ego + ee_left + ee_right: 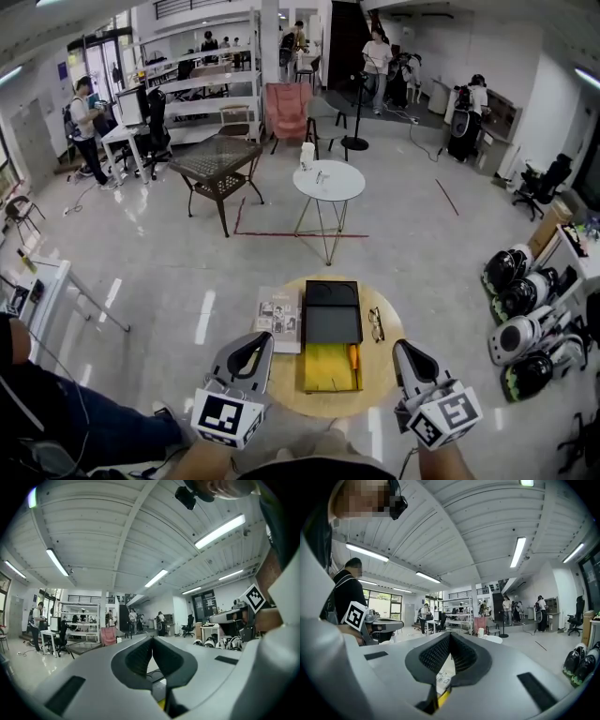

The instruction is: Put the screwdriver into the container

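Observation:
On the round wooden table lies a long container with a black half and a yellow half. The screwdriver, with an orange handle, lies along the yellow half's right edge. My left gripper is held above the table's near left edge, my right gripper above its near right edge. Both point level and away from me. The left gripper has its jaws closed tip to tip with nothing between them. The right gripper is likewise shut and empty. Neither touches the container.
A printed magazine lies left of the container and a pair of glasses to its right. Several helmets sit on the floor at the right. A small white round table stands further ahead, with people and shelves beyond.

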`<state>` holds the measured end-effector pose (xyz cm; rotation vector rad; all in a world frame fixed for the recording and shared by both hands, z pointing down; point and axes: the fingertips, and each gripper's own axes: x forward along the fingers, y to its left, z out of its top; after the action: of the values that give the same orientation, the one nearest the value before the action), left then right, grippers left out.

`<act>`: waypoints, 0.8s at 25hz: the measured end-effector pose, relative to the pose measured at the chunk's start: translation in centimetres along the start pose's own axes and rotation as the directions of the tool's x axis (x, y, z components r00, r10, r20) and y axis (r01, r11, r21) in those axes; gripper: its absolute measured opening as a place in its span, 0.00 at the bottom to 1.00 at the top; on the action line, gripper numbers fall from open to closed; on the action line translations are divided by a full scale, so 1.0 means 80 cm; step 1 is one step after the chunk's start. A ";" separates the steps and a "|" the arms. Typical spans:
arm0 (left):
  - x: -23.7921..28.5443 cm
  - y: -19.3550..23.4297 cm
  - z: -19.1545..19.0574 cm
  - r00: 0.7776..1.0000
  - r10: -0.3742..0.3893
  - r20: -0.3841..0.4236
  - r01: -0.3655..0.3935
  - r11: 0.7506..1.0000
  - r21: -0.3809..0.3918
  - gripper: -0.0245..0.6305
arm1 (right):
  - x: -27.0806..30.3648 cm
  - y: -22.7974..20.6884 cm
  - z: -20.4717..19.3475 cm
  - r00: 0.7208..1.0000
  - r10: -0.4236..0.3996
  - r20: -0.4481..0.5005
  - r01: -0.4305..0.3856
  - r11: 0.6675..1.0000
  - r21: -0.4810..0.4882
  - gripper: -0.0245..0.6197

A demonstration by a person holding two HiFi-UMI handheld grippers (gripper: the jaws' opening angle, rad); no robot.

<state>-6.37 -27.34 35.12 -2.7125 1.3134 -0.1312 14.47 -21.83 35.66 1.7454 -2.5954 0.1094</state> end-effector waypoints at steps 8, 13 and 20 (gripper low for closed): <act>-0.022 -0.002 0.011 0.999 -0.007 0.038 0.007 1.000 0.016 0.06 | -0.023 0.025 0.013 1.000 -0.008 0.030 0.008 1.000 -0.011 0.06; -0.038 -0.004 0.013 0.999 -0.019 0.037 0.018 1.000 0.025 0.06 | -0.034 0.037 0.009 0.999 -0.024 0.027 0.024 1.000 -0.008 0.06; -0.054 -0.004 0.002 0.999 -0.033 0.035 0.032 0.999 0.030 0.06 | -0.040 0.056 0.000 0.999 -0.035 0.025 0.035 0.999 0.002 0.06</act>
<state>-8.81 -23.74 34.89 -2.6994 1.2486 -0.1049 11.53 -17.18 35.30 1.8030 -2.5810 0.0904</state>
